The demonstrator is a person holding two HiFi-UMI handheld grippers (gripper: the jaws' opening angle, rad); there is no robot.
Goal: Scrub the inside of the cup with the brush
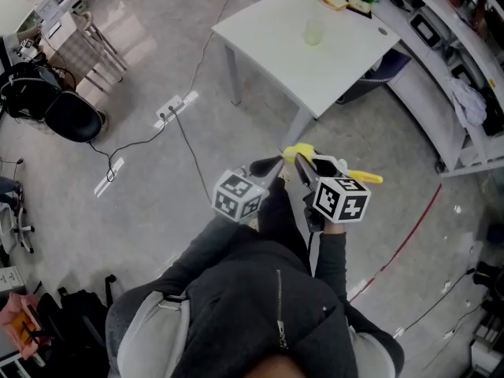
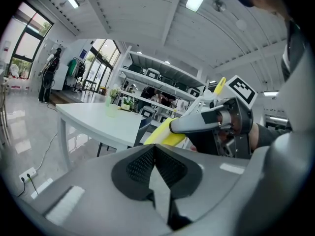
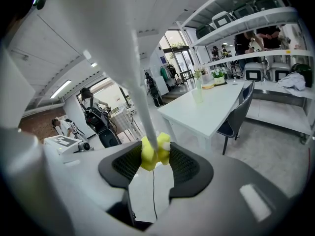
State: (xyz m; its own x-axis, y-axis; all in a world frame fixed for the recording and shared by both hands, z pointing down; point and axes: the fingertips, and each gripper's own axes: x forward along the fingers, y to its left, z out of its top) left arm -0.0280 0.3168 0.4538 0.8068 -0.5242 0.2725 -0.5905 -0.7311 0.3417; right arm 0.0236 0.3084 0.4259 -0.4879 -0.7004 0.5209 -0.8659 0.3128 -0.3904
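The white rectangular table [image 1: 268, 30] stands well apart from the person, across open floor. Both grippers are held close to the body, probably for carrying. The left gripper [image 2: 155, 149] is closed on nothing, likely kept free to steady the cup once it is reached. The right gripper [image 3: 156, 155] is clamped on the yellow part of the white-stemmed brush [image 1: 298, 153], firmly enough for scrubbing. The pale green translucent plastic cup [image 1: 313, 30] stands upright on the table's far side, untouched.
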